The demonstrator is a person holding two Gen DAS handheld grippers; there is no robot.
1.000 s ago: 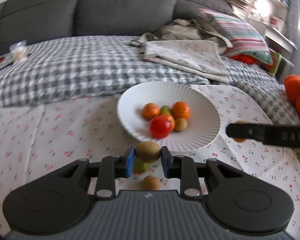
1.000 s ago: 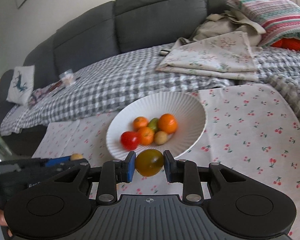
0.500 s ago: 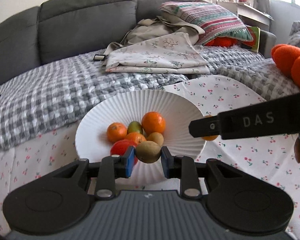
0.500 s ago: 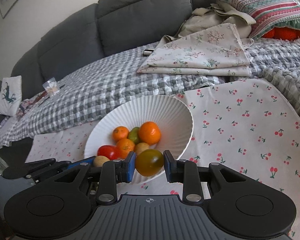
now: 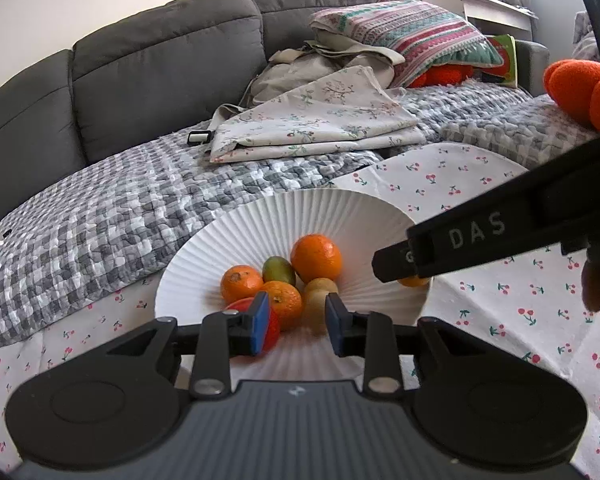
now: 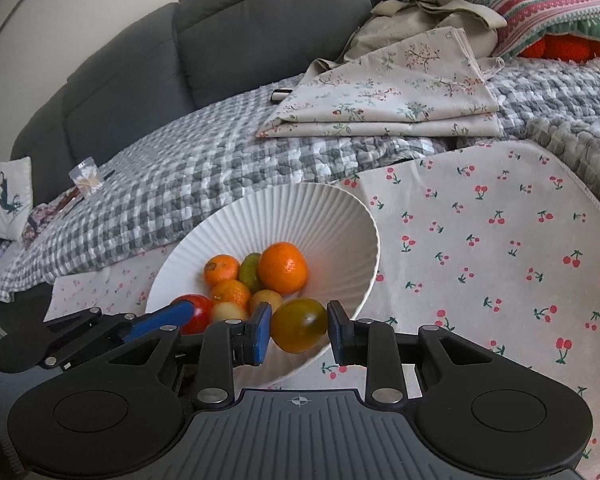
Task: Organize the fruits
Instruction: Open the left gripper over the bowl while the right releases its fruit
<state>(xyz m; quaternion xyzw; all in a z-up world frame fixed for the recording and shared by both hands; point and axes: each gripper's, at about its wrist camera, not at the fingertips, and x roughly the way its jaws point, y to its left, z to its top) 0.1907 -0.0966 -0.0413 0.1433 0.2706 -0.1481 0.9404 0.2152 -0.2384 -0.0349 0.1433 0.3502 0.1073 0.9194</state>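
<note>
Left tongs [image 5: 296, 326] gaping, nothing between the blue pads; they hang over the near rim of the white fluted bowl [image 5: 236, 240]. Just beyond and between the tips lies a dull brown kiwi [image 5: 314, 308], resting in the bowl among the pile and clear of both pads. A red tomato [image 5: 274, 330] shows past the left pad; a small orange mandarin [image 5: 282, 300], pebbled skin, sits just ahead of it. Farther out: a larger glossy orange [image 5: 316, 258] and a green-red oval fruit [image 5: 278, 270]. Right tongs [image 6: 298, 328] parted a little wider than the smooth olive-and-amber tomato [image 6: 299, 325] between the pads: the left pad touches or nearly touches it, with a gap at the right pad. Cannot tell whether it is gripped or resting on the bowl's near edge. Bowl is matte and ribbed radially, with a thin rim. It stands on a cherry-print cloth [image 6: 480, 248], soft weave. Beyond both tongs, a grey-and-white checked quilt [image 6: 204, 176], puffy, and folded floral linen [image 6: 396, 92].
</note>
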